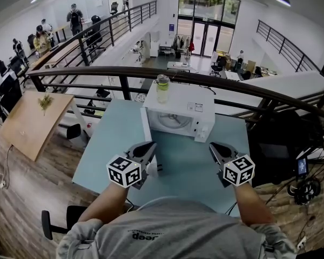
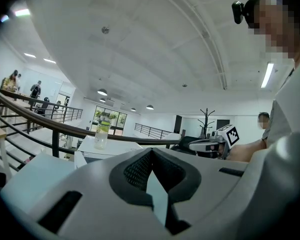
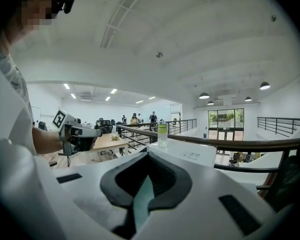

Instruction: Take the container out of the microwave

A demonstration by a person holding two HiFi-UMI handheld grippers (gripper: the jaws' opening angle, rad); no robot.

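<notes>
1. My left gripper (image 1: 149,146) hangs low over the table (image 1: 189,169), short of the microwave (image 1: 178,115) and off its left front corner. In the left gripper view the jaws are pressed together with nothing between them, and only a thin sliver of table colour shows below the pads
2. A narrow white panel stands out at the microwave's left front corner; I cannot tell whether it is the door swung open
3. The microwave stands on the table with its front towards me and the dark railing (image 1: 205,80) just behind it
4. I cannot pick out the container in any view. The microwave's front shows only a pale round shape, too small for me to say what lies inside, and both pairs of jaws are well clear of that front
5. A clear bottle (image 1: 162,88) of yellowish liquid stands upright on top of the microwave, towards its left side
6. My right gripper (image 1: 215,147) hangs off the microwave's right front corner, level with the left one. In the right gripper view its jaws are also closed on nothing
</notes>
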